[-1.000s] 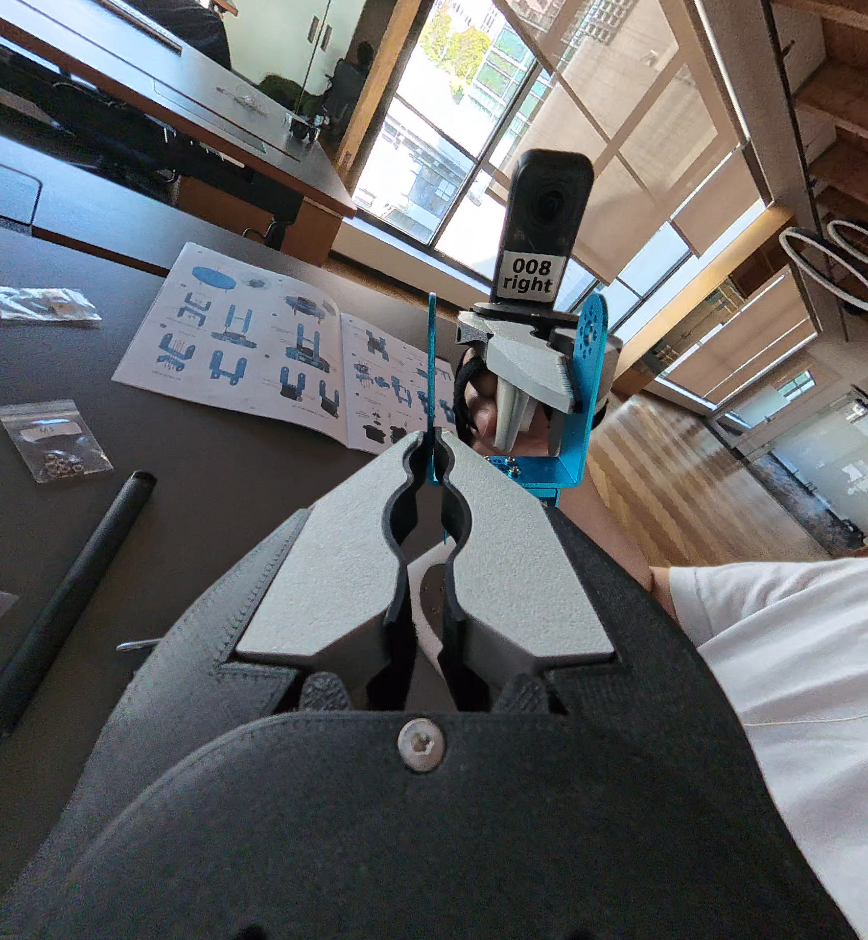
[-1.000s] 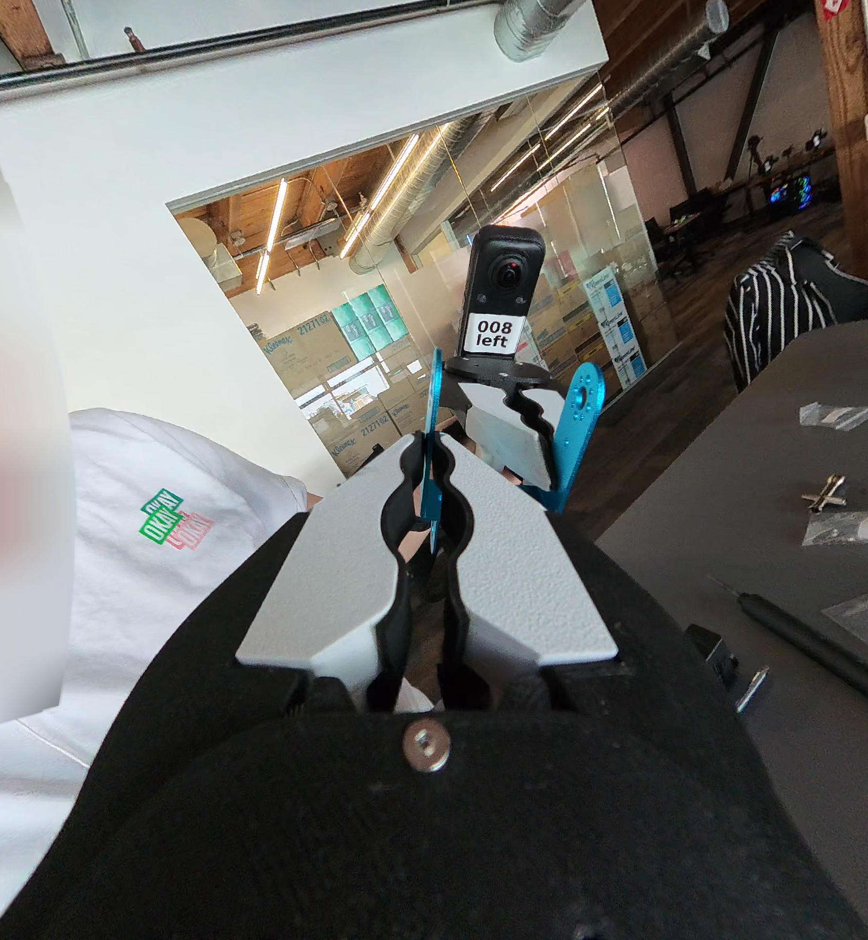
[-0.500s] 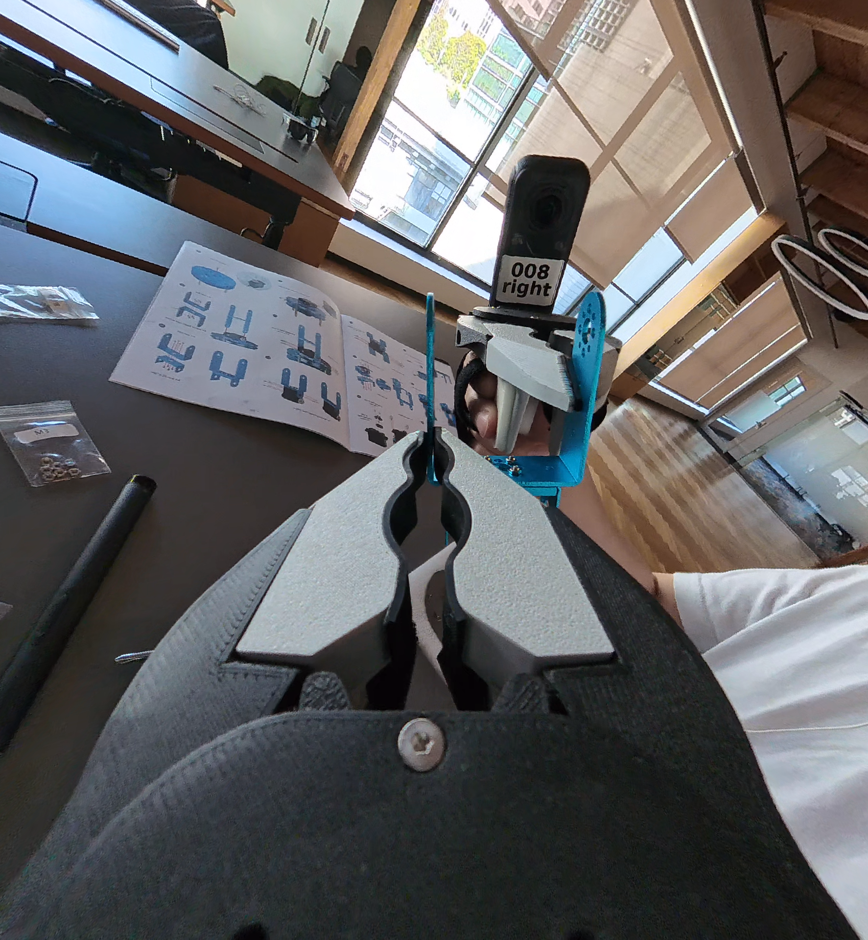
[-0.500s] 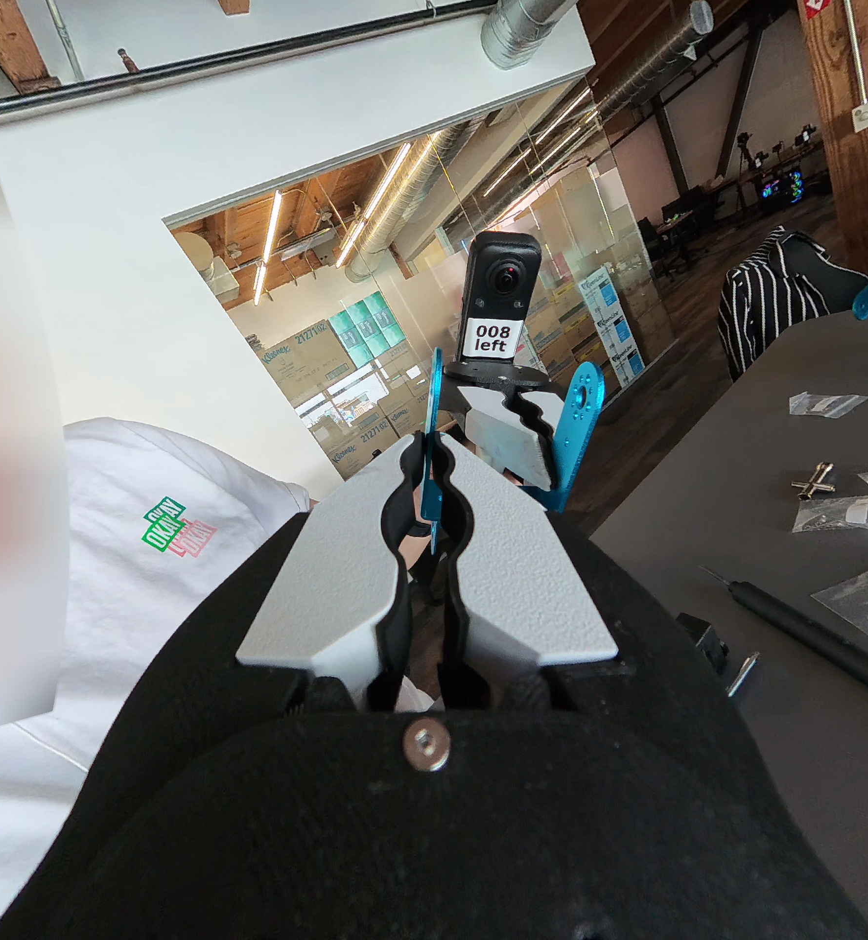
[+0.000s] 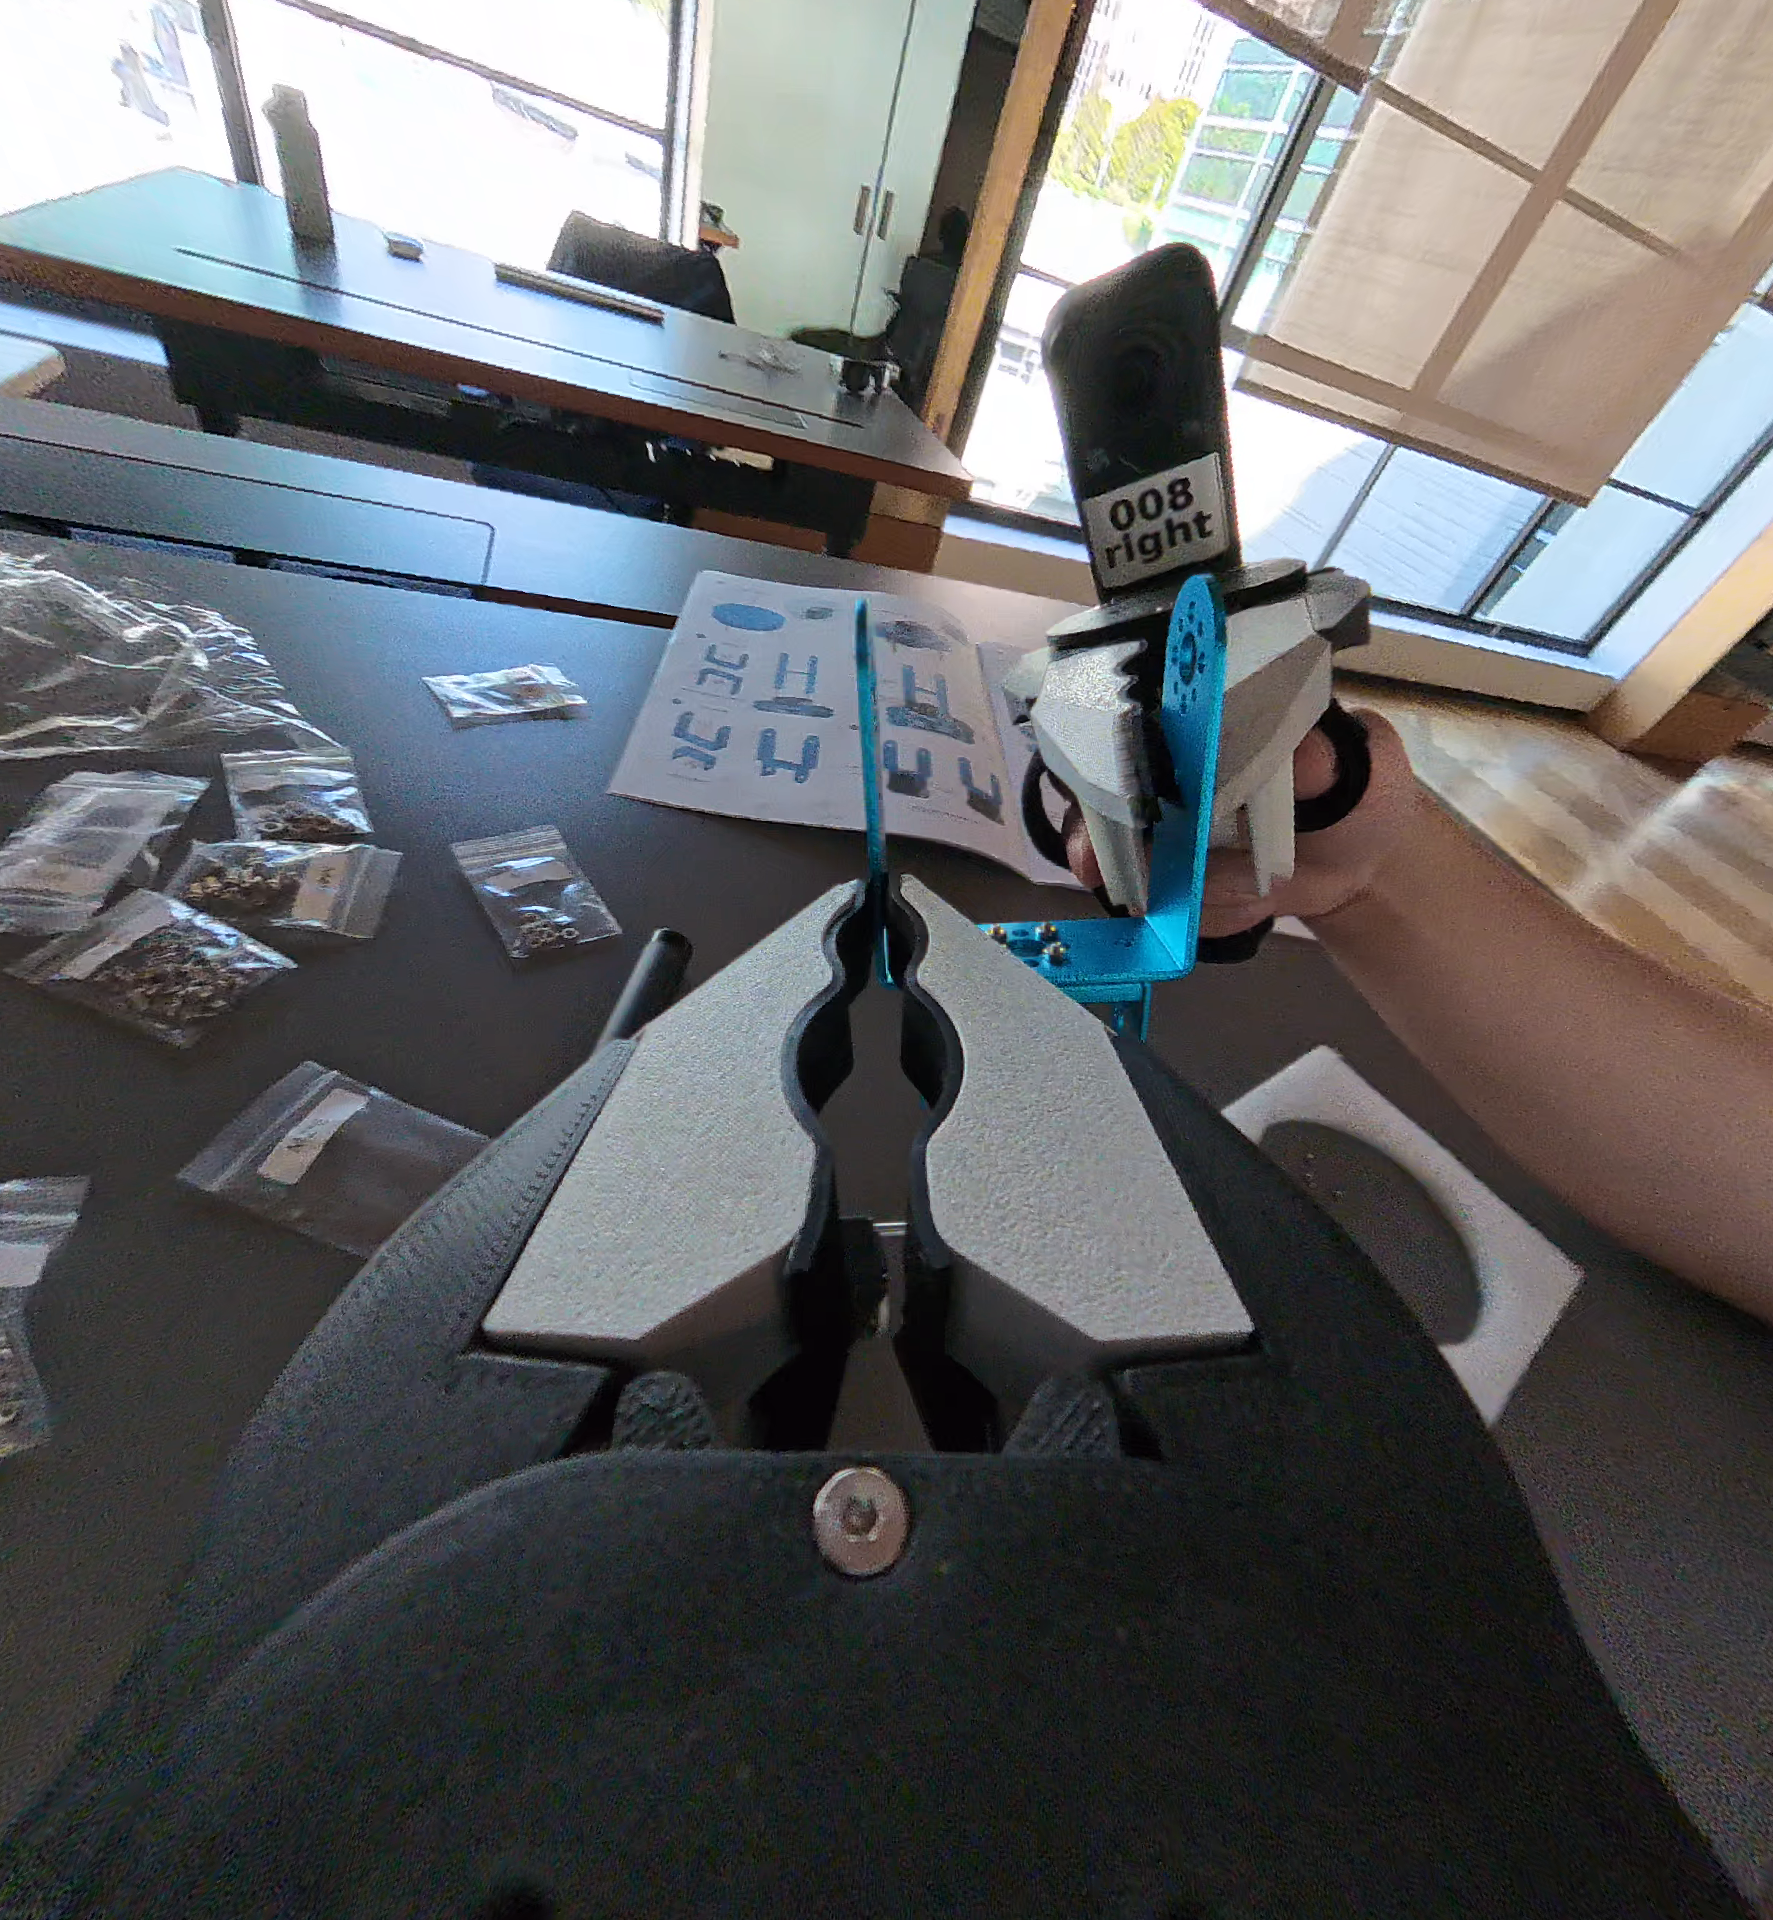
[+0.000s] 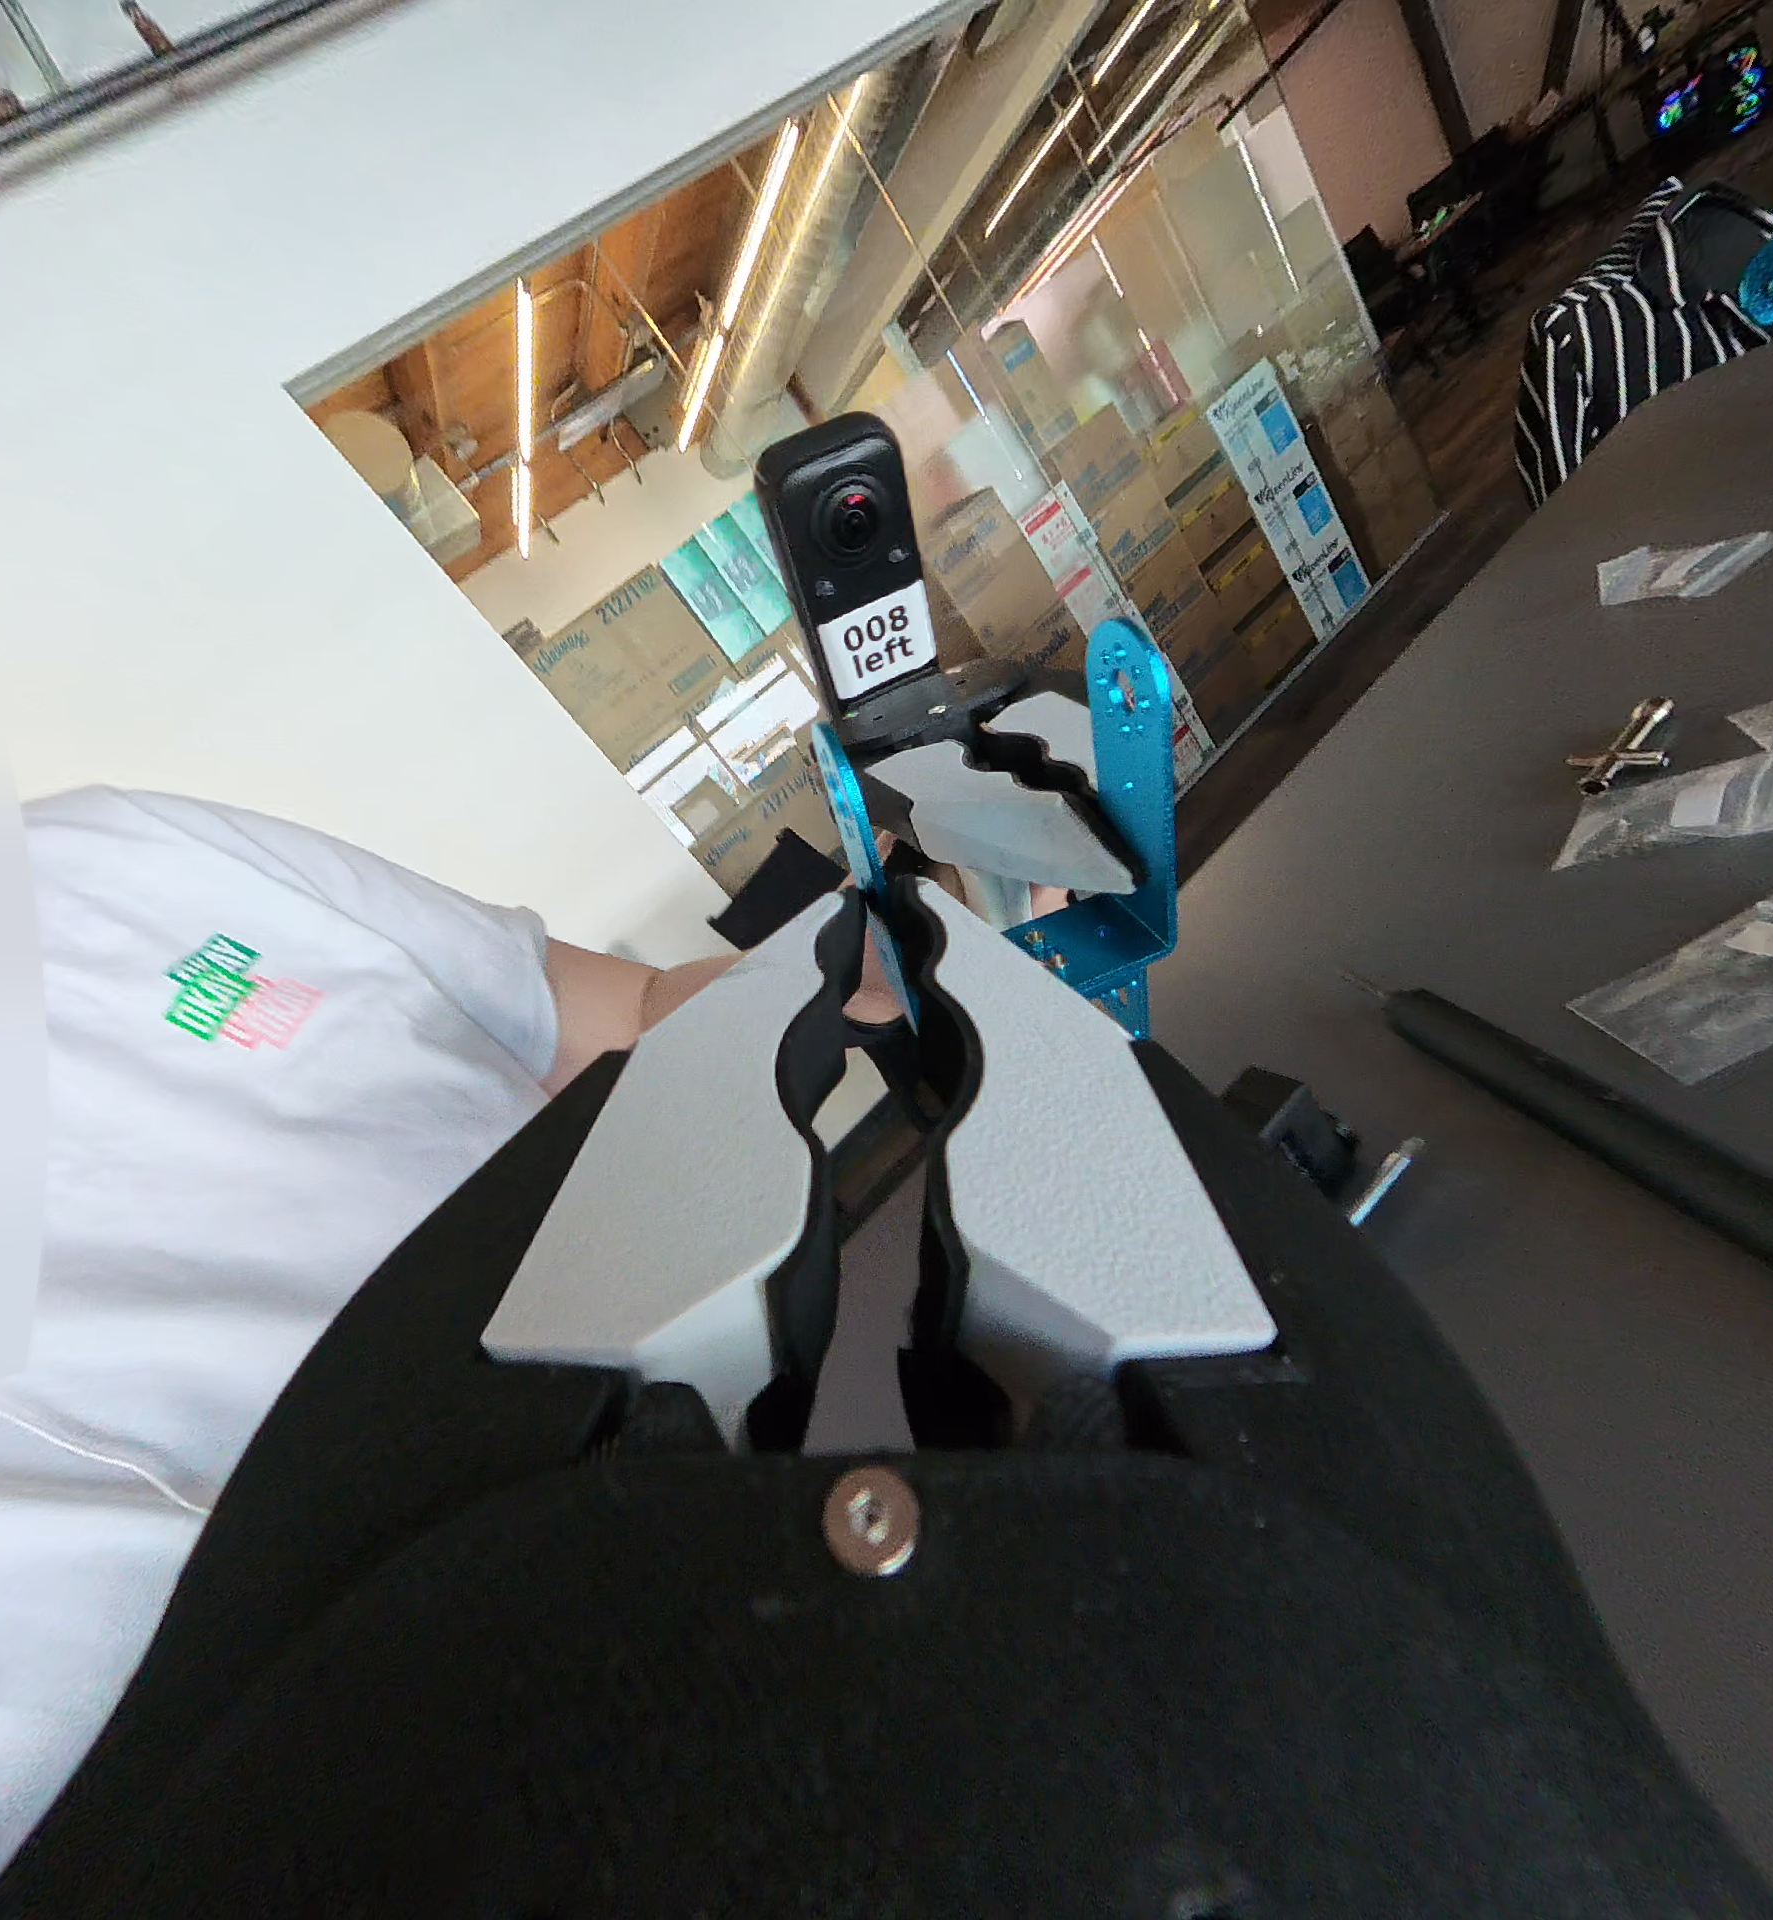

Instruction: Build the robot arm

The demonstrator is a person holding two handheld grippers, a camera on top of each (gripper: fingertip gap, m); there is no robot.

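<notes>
Gripping opposite upright arms of one blue U-shaped bracket [image 5: 1121, 940], the left claw [image 5: 884, 902] and right claw [image 6: 877, 896] are each closed on it, sharing its weight above the counter [image 5: 362, 997]; small parts bags [image 5: 534, 899] lie left of the left claw.

Right gripper [image 6: 880, 904] pinches one upright arm of blue U-bracket [image 6: 1131, 790]; left gripper [image 6: 1110, 847] clamps the other arm. Dark table [image 6: 1484, 1195]: black rod [image 6: 1630, 1132], clear bags [image 6: 1713, 987], cross wrench [image 6: 1620, 746] toward right edge.
</notes>
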